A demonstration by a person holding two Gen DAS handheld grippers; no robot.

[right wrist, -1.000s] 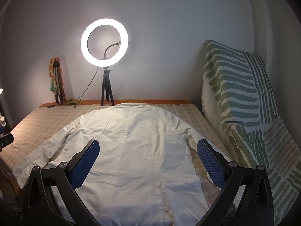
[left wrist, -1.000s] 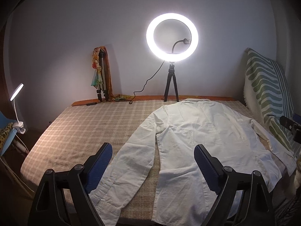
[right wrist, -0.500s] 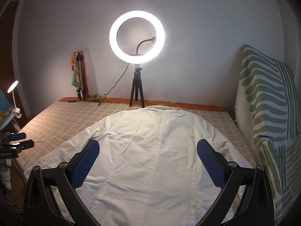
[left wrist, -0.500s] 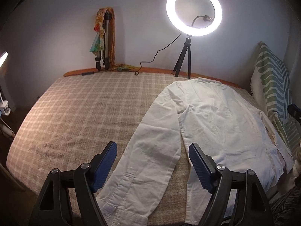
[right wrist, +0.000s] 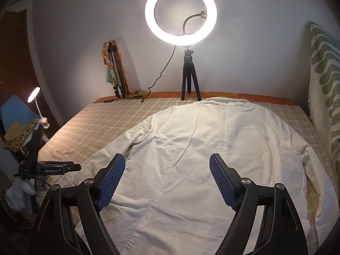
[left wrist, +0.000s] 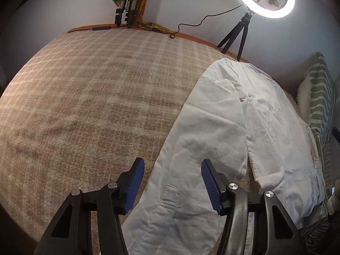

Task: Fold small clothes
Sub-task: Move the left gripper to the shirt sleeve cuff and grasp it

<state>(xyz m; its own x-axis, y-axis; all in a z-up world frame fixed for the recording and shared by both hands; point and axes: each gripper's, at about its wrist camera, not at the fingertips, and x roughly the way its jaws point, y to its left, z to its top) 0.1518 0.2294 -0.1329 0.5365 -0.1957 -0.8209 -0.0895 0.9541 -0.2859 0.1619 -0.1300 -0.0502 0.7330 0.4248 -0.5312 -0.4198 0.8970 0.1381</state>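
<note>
Two grippers hang over a bed with a tan checked blanket (left wrist: 89,97). On it lies a white long-sleeved cotton shirt (right wrist: 204,148), spread out flat with its back up and its collar toward the far wall.

The left gripper (left wrist: 172,178) has black arms and blue ribbed pads. Its jaws are spread wide apart, and the shirt's left sleeve (left wrist: 191,159) lies between them. The cuff end of the sleeve is closest to the camera. The pads look just above the cloth, but it is hard to tell if they touch it.

The right gripper (right wrist: 167,176) is spread wide too and holds nothing. It sits over the lower middle of the shirt's back.

At the far edge of the bed stands a bright round ring light on a small black tripod (right wrist: 181,13). A folded silver tripod wrapped in a bright scarf (right wrist: 113,68) leans on the wall to its left. A white cushion with green wavy stripes (right wrist: 323,80) stands at the right side of the bed. A small white clip lamp (right wrist: 38,104) glows on the left, past the bed.
</note>
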